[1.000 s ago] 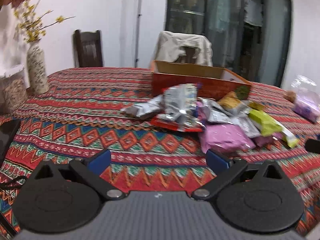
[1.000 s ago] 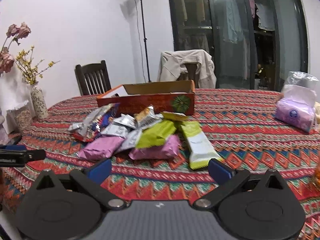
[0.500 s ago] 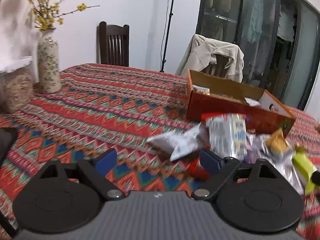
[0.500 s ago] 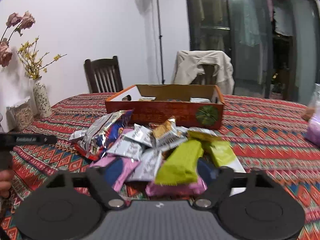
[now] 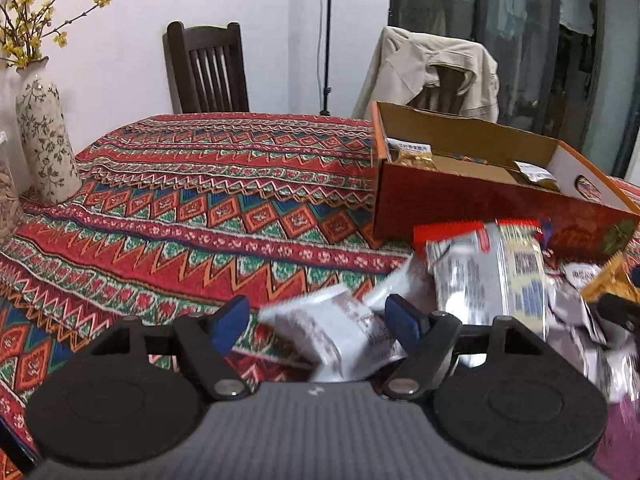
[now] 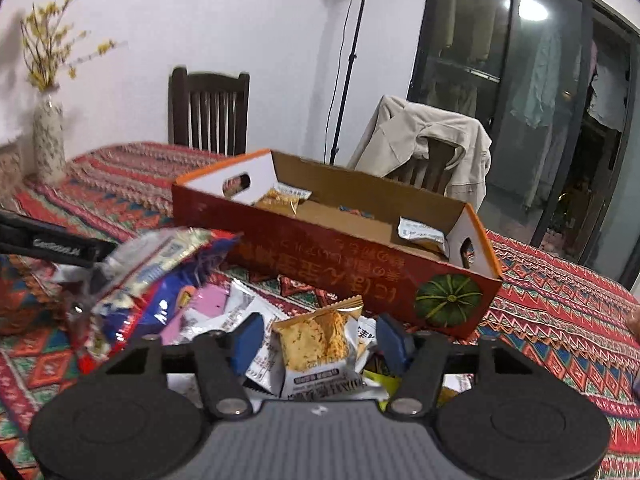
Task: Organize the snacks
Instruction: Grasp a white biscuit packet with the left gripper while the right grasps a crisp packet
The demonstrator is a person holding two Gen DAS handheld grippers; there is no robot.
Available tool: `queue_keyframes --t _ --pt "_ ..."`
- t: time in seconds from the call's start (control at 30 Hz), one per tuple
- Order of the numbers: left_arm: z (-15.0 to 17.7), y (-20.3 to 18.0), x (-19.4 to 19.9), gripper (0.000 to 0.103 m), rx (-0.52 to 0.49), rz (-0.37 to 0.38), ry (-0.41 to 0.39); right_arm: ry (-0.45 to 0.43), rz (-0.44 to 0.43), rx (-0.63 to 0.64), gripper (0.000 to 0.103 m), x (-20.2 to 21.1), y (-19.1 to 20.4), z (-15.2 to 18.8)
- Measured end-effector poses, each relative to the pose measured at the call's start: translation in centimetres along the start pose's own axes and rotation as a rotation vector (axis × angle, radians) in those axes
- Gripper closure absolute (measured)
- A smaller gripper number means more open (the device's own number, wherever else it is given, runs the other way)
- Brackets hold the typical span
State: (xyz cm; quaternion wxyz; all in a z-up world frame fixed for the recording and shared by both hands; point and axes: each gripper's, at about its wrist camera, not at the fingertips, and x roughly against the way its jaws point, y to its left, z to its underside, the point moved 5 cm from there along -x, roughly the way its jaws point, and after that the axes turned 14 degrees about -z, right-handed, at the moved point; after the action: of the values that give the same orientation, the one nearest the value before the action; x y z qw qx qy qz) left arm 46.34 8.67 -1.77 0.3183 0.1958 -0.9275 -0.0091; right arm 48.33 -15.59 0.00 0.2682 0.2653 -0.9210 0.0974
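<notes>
Tools low over the snack heap, each with its jaws spread around one packet.

Left tool (image 5: 318, 322) is held level and low above the desk (image 5: 208, 200), pointing far across the patterned cloth; its blue pads stand apart with a white packet (image 5: 332, 336) lying between them, whether touching I cannot tell. Right tool (image 6: 320, 340) is likewise level and low, aimed at the orange box (image 6: 360, 256), its pads spread on either side of an upright golden biscuit packet (image 6: 316, 344), not pinching it. Snack pile (image 6: 160, 280) lies on the desk just near of the box, to the left of the right tool, and a few packets already sit inside the box. At far left stands a vase (image 5: 44, 140).
</notes>
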Motion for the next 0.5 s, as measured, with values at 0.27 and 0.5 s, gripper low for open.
queue_keyframes --t 0.27,0.5 --pt "0.9 0.8 -0.5 0.038 0.003 0.003 0.012 0.027 -0.004 0.004 0.061 -0.9 0.0 1.1" --pt "0.9 0.4 1.7 0.045 -0.063 -0.026 -0.068 -0.066 -0.015 -0.034 0.067 2.0 -0.2 0.1"
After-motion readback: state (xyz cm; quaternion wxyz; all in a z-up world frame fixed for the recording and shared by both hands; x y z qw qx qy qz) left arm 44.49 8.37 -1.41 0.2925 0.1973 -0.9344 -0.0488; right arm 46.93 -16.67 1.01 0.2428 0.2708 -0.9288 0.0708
